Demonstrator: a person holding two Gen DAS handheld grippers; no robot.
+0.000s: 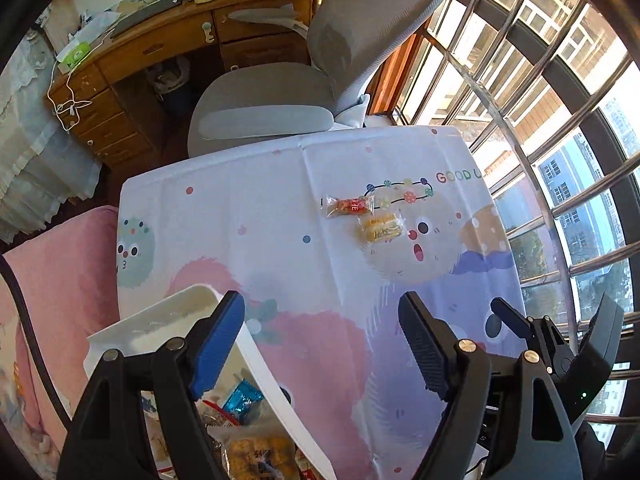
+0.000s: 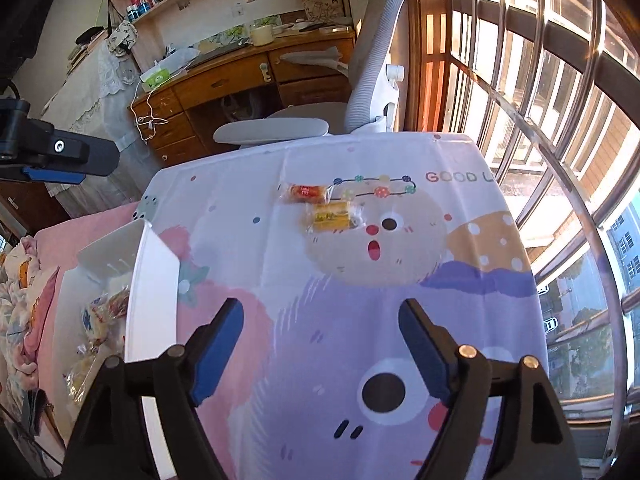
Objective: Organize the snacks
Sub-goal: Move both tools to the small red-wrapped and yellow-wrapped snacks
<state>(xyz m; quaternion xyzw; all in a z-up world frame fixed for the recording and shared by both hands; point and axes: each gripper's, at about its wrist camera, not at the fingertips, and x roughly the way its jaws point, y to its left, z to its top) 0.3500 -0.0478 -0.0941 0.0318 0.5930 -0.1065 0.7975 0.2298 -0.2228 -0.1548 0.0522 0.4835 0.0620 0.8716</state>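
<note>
While both grippers hang over a cartoon-print table, two wrapped snacks lie out on the cloth.

Table: a table (image 2: 460,320) under a pastel cloth with round cartoon faces and the letters "GOOD"; sunlight falls across it from barred windows on one side.

Red snack: a clear-wrapped red snack (image 2: 306,193) lies flat toward the table's far end, near the printed letters.

Yellow snack: a yellow snack (image 2: 334,218) lies just beside the red snack, on its near side; whether the wrappers touch cannot be told.

Bin: a white bin (image 1: 256,364) stands at the table's near left corner, with more wrapped snacks inside, among them a blue packet (image 1: 243,399).

Left gripper: the left gripper (image 1: 322,340) hangs over the near part of the table, one finger (image 1: 218,344) above the bin; its jaws stand well apart with nothing between them.

Right gripper: the right gripper (image 2: 320,342) hangs over the near part of the table, right of the bin; jaws spread wide and empty.

Chair: a grey chair (image 1: 360,32) stands past the table's far edge.

Desk: a wooden desk (image 2: 240,76) sits beyond the chair, cluttered on top.
</note>
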